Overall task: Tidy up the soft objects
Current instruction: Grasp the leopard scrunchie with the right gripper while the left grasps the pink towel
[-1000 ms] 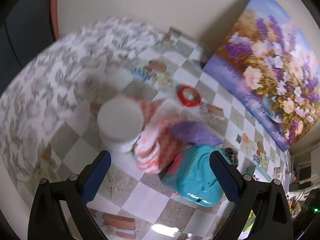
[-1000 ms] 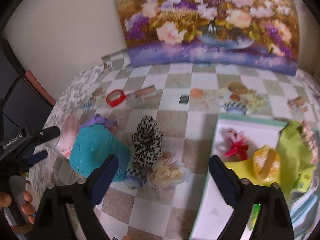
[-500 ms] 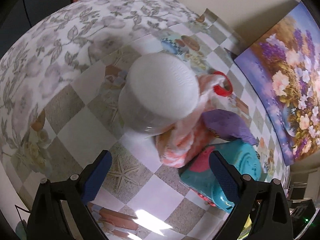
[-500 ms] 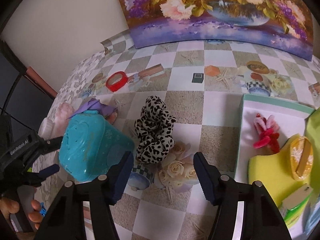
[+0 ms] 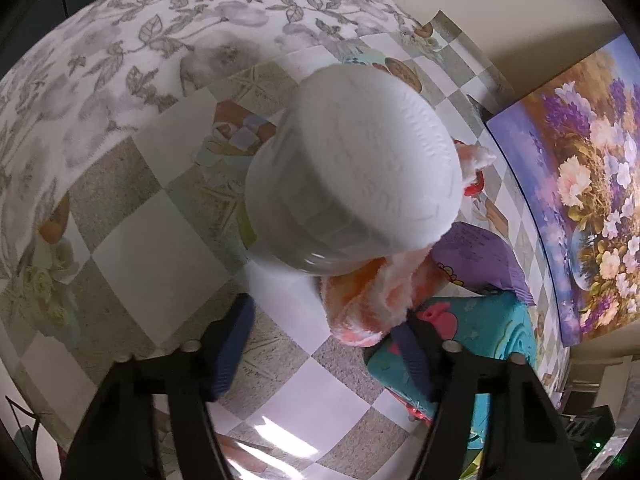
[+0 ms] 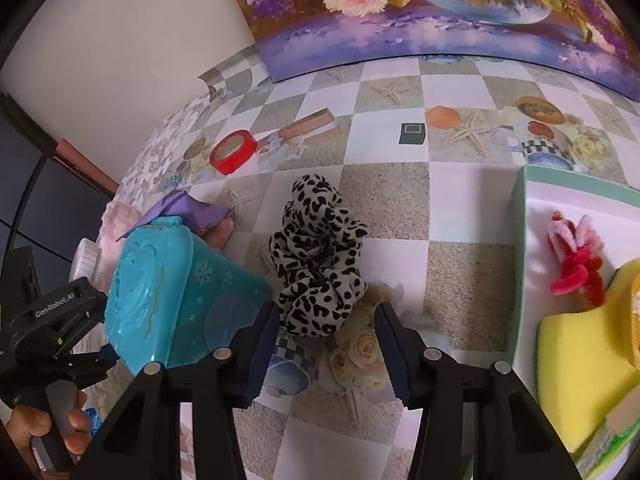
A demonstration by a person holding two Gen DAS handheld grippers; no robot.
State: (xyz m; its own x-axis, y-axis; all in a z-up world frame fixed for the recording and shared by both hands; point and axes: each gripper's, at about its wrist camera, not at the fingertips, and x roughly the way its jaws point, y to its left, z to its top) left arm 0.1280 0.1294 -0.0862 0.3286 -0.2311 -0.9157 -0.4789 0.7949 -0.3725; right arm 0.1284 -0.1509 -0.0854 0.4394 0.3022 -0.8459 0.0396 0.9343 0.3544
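Observation:
A leopard-print scrunchie (image 6: 316, 256) lies on the checked tablecloth. Its near end sits between the fingertips of my right gripper (image 6: 326, 344), whose jaws are closing; the pads are not pressing on it. My left gripper (image 5: 320, 354) hangs over a pink-orange fluffy cloth (image 5: 368, 304) that lies against a white lidded jar (image 5: 352, 168). Its jaws are closing too. The right pad (image 5: 412, 352) is at the cloth's edge and the left pad (image 5: 230, 348) is well clear. A purple cloth (image 5: 476, 252) is tucked behind a teal plastic box (image 5: 488, 340).
The teal box (image 6: 176, 292) stands just left of the scrunchie. A green-rimmed white tray (image 6: 520, 240) on the right holds a pink fuzzy piece (image 6: 572, 256) and a yellow sponge (image 6: 580, 360). A red tape roll (image 6: 234, 151) lies farther back. A flower painting (image 6: 440, 8) leans on the wall.
Both grippers have come down towards the table and their jaws have narrowed. The jar and fluffy cloth loom larger in the left view, the scrunchie in the right.

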